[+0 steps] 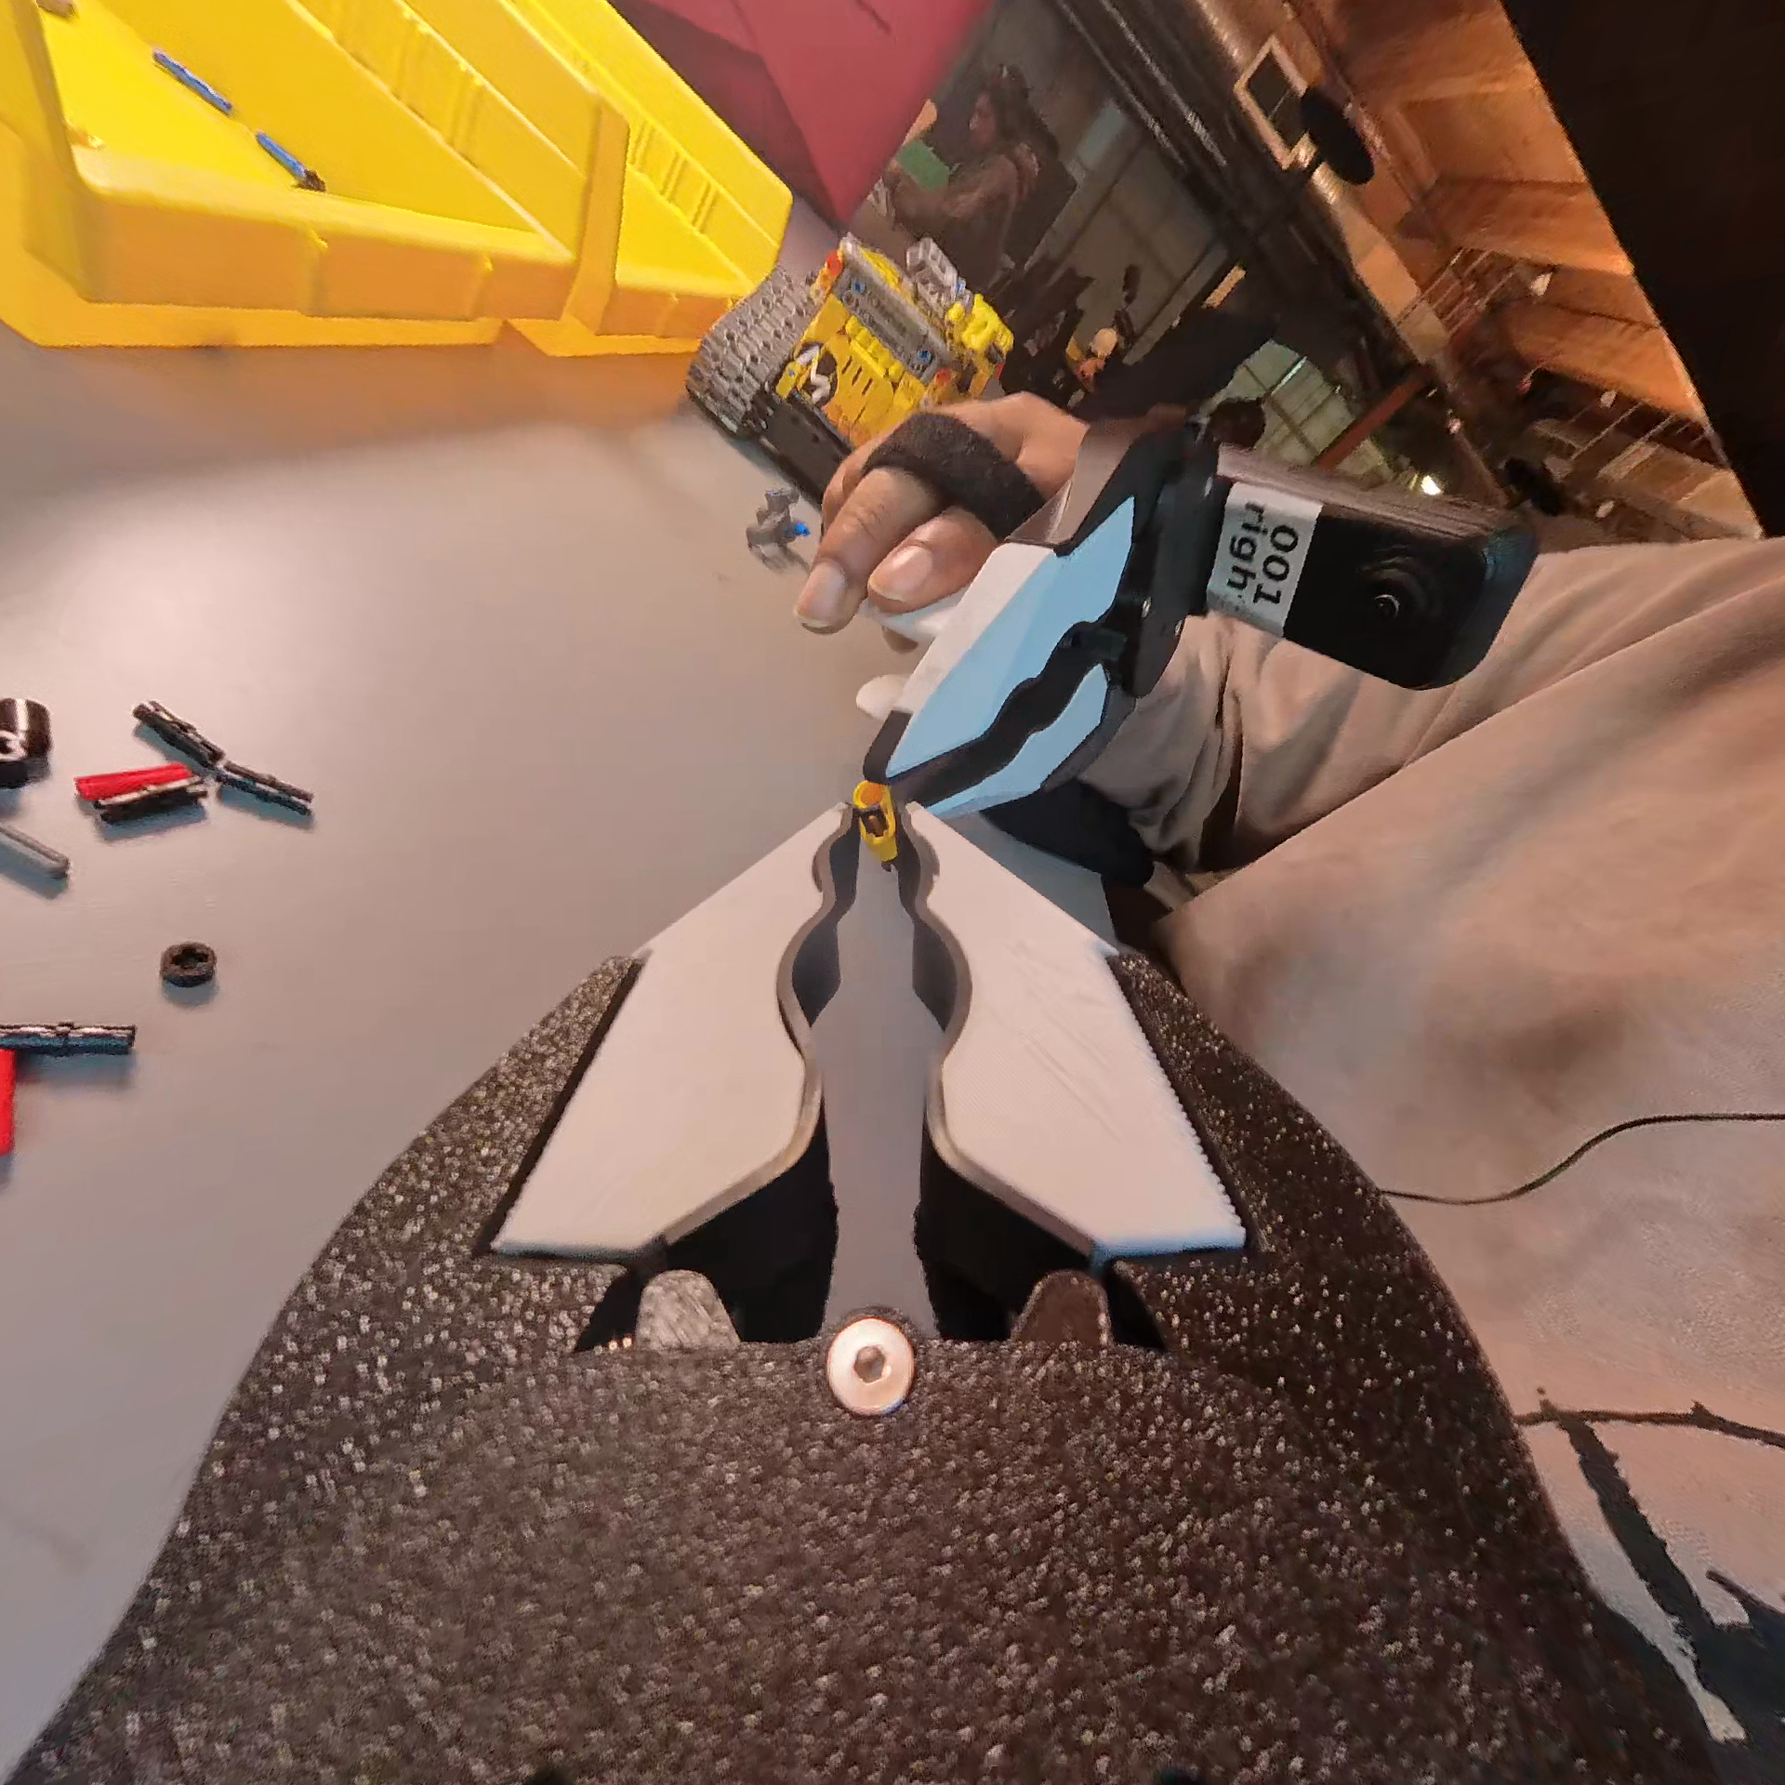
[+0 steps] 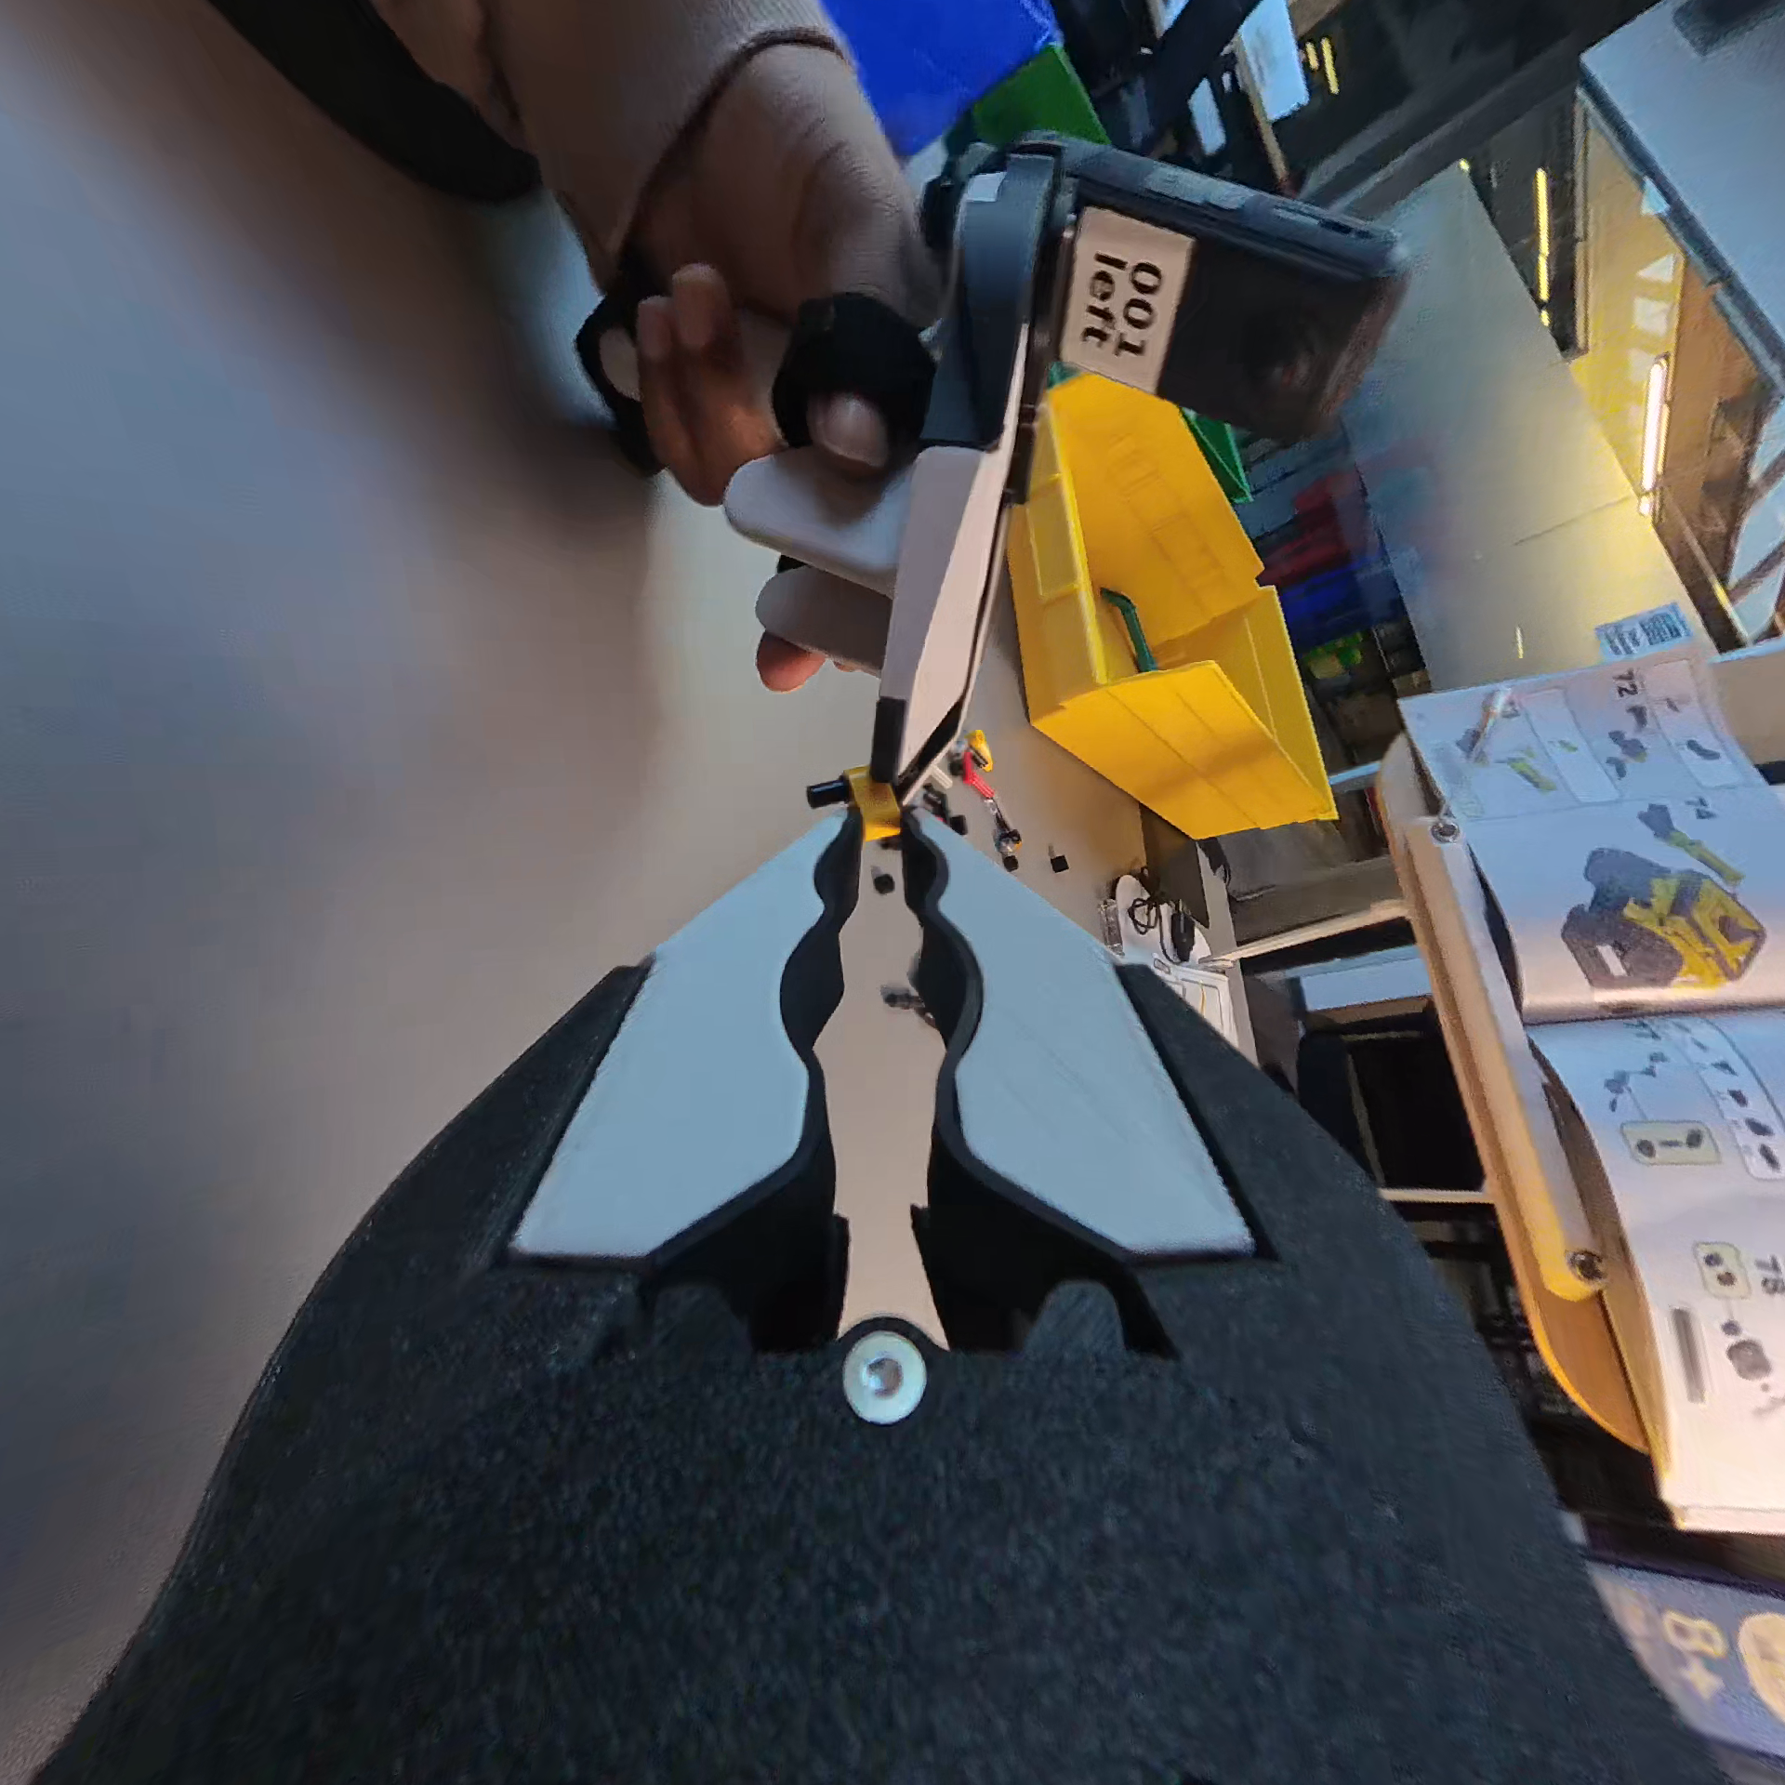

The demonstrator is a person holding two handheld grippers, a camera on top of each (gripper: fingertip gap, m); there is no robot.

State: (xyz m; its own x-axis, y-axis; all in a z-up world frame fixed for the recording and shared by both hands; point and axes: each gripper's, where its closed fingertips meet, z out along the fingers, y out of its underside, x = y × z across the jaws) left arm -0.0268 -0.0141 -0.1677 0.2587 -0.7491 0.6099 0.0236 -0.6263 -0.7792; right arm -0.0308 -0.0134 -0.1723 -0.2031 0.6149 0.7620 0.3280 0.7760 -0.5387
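**Two claws on one small yellow piece**

Here, in the left wrist view, the left claw [image 1: 877, 833] is closed on a small yellow piece [image 1: 877, 829], with the right claw [image 1: 893, 787] meeting it from one o'clock above the table [image 1: 464, 599]. Keep both grips steady.

In the right wrist view, the right claw [image 2: 877, 821] pinches the same piece; its black pin [image 2: 824, 794] points to nine o'clock.

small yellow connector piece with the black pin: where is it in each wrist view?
Left wrist view: yellow connector piece, centre, just above mid-height, pinched at the left gripper tips, the right gripper tips meeting it from above.
Right wrist view: same piece, centre, at the right gripper tips, black pin pointing left.
Shared landmark: yellow bins.
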